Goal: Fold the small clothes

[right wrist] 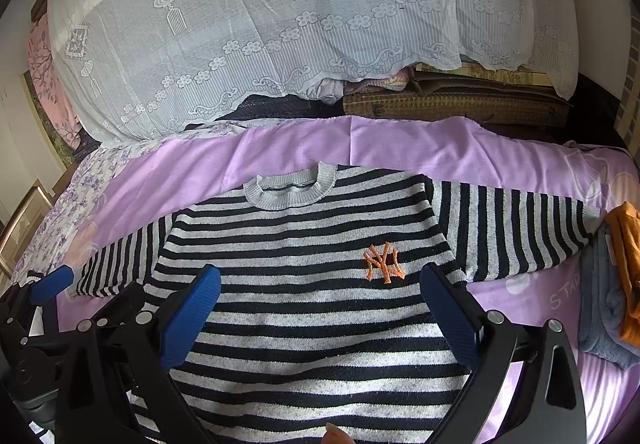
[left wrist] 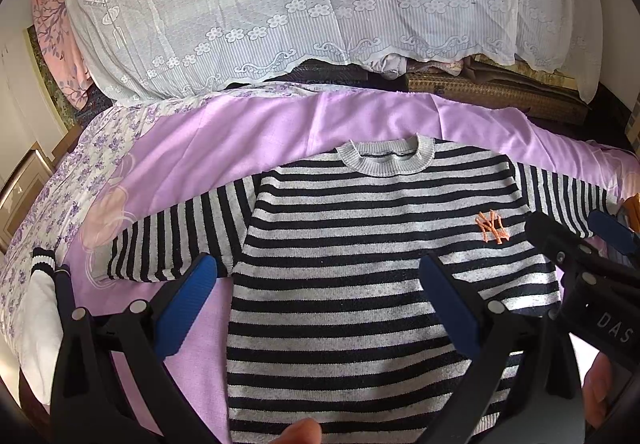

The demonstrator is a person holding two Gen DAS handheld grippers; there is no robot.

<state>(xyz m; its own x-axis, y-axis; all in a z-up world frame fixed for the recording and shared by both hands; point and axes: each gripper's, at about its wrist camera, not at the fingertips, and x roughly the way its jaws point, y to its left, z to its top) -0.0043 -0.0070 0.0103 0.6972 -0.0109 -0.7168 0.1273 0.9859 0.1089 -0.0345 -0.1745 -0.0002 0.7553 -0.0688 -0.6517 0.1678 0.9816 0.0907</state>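
A small black-and-grey striped sweater (left wrist: 360,244) with an orange logo (left wrist: 493,226) lies flat, front up, sleeves spread, on a purple sheet (left wrist: 192,164). It also shows in the right wrist view (right wrist: 304,284). My left gripper (left wrist: 318,276) is open and empty, hovering over the sweater's left side, near the left sleeve (left wrist: 168,244). My right gripper (right wrist: 320,288) is open and empty, over the chest beside the logo (right wrist: 383,262). The right gripper also shows at the right edge of the left wrist view (left wrist: 576,240).
A white lace-covered pile (left wrist: 320,4) and a woven mat (left wrist: 492,92) lie behind the sheet. Folded grey and orange clothes (right wrist: 616,284) sit at the right. A white garment with a striped cuff (left wrist: 42,284) lies at the left. A floral sheet (left wrist: 60,184) borders the left edge.
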